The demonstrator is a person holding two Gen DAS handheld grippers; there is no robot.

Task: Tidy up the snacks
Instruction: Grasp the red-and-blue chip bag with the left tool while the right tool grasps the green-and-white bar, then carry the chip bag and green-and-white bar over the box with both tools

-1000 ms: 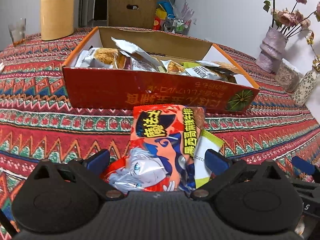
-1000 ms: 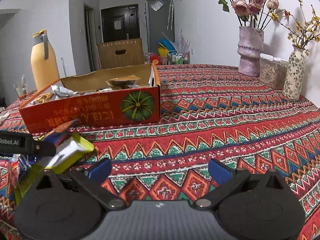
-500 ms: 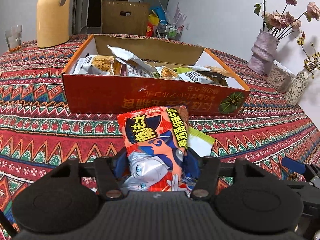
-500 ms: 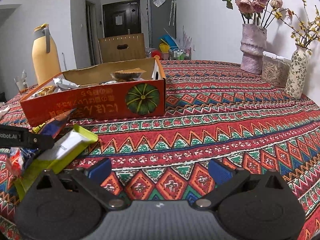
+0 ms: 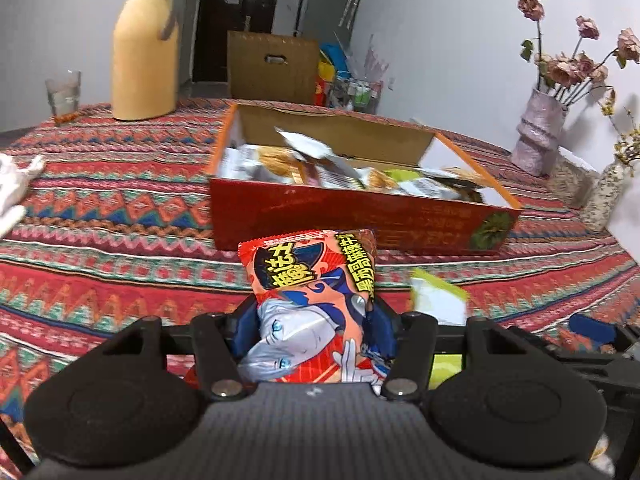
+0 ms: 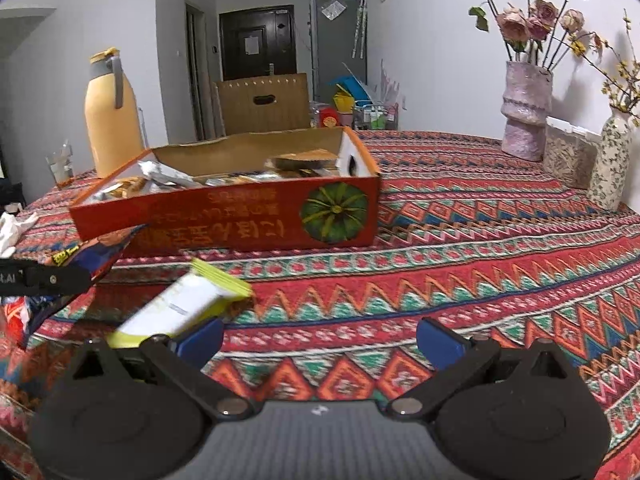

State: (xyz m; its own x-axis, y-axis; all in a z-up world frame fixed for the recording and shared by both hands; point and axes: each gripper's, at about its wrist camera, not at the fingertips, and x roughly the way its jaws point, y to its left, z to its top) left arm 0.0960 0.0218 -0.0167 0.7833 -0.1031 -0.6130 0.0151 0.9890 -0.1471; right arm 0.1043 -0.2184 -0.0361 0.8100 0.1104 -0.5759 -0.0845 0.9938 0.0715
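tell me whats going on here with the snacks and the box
A person is tidying snacks with a handheld gripper in each hand. The left gripper is clamped on an orange snack packet and holds it just in front of the red box, which already has several packets in it. The right gripper is open and empty, beside a green and white packet on the patterned tablecloth.
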